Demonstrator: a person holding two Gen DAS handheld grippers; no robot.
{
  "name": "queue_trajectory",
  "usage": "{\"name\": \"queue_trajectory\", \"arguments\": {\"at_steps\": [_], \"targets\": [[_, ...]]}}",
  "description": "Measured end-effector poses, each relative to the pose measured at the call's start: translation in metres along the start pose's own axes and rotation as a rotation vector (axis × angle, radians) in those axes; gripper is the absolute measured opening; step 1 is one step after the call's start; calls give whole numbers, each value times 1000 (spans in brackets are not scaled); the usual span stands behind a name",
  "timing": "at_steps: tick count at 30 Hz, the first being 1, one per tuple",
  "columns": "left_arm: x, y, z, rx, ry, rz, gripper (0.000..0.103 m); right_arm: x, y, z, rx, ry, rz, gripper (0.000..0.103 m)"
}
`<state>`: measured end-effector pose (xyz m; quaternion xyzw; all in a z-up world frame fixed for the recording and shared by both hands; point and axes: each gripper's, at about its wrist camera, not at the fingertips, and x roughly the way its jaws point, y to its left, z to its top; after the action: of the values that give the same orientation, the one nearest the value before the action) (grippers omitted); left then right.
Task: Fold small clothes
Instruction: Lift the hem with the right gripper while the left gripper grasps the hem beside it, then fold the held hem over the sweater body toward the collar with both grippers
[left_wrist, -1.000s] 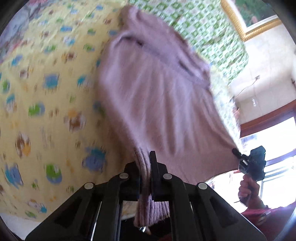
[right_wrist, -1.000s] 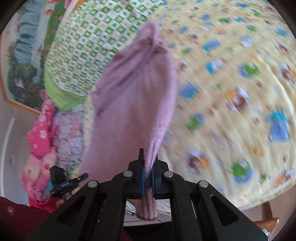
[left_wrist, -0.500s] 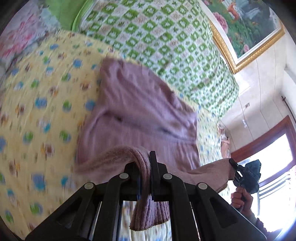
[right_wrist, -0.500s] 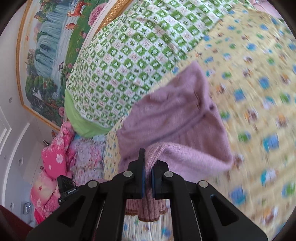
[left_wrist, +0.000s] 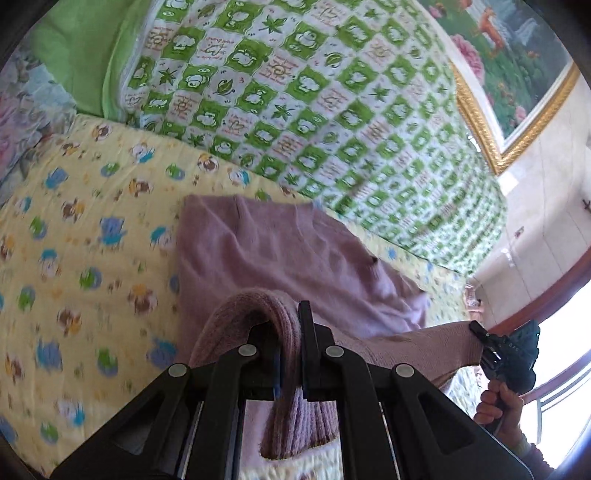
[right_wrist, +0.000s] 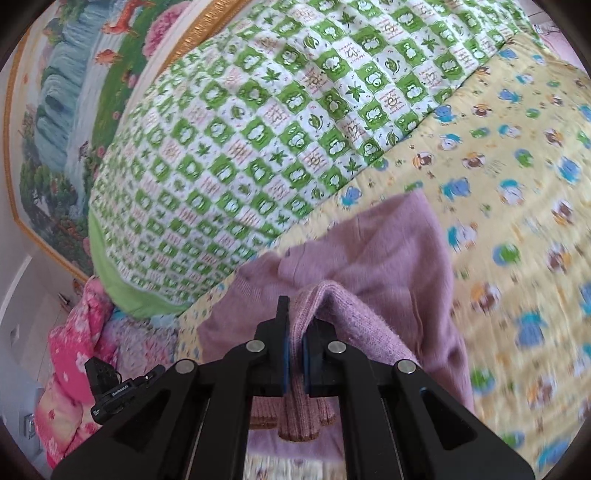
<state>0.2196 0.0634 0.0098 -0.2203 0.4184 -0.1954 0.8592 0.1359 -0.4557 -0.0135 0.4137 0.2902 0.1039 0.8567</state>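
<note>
Bedding fills both views: a yellow cartoon-print sheet (left_wrist: 81, 236) covers the bed, and a green-and-white checked quilt (left_wrist: 295, 96) lies heaped along its far side. In the left wrist view, a floral fabric (left_wrist: 18, 122) shows at the far left edge. On the sheet lies a mauve knitted sweater (left_wrist: 280, 254), its far part spread flat with a few soft wrinkles, its near edge lifted off the bed. The left gripper (left_wrist: 290, 332) has its jaws pressed together on a ribbed fold of that near edge, and the knit hangs down below the fingers. Farther right, the raised hem stretches across to the right gripper (left_wrist: 484, 345), held in the person's right hand (left_wrist: 498, 404), with a gold-framed landscape painting (left_wrist: 517, 66) on the wall above.

In the right wrist view, pink floral bedding (right_wrist: 70, 369) is piled at the far left beside the bed. The right gripper (right_wrist: 293, 339) likewise has its jaws clamped tight on the sweater's ribbed edge, the fabric draping over the right-hand finger. The sweater's body (right_wrist: 388, 258) rests on the sheet just beyond, near the quilt's edge.
</note>
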Motion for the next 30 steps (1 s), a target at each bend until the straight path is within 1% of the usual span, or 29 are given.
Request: {"name": "queue_trajectory", "arguments": {"at_steps": [8,11,14,16,18,20,22,24,25,26,27,28,29,30], "targets": [[60,15,40,-36,9,50,5,58,-25,38,41,23,-28,6],[83,23,49,-51,20,78,5,78,-38,47,53,36,-59,6],[109,35,54,-63,43,125,5,98,-54,53,85,56,-81,6],[122,42,55,-81,56,142,6,108,-60,56,101,71,-94,10],[132,49,57,-102,73,150,8,119,-70,60,159,102,-107,11],[136,54,59,-134,80,139,10,123,-77,63,212,115,-105,12],[131,54,61,-142,64,128,14,120,-80,64,240,104,-88,14],[121,49,63,-119,39,133,27,114,-79,65,240,91,-78,17],[115,46,64,-98,22,137,31,112,-77,65,234,86,-77,23],[109,42,65,-83,9,146,43,107,-75,65,222,69,-90,28],[102,39,65,-61,-9,164,54,102,-72,66,214,47,-100,40],[94,34,65,-40,-30,183,57,96,-70,67,205,21,-104,50],[87,32,66,-25,-42,186,57,88,-67,69,192,-10,-107,52],[81,28,65,-11,-49,185,57,84,-64,69,184,-22,-109,52]]}}
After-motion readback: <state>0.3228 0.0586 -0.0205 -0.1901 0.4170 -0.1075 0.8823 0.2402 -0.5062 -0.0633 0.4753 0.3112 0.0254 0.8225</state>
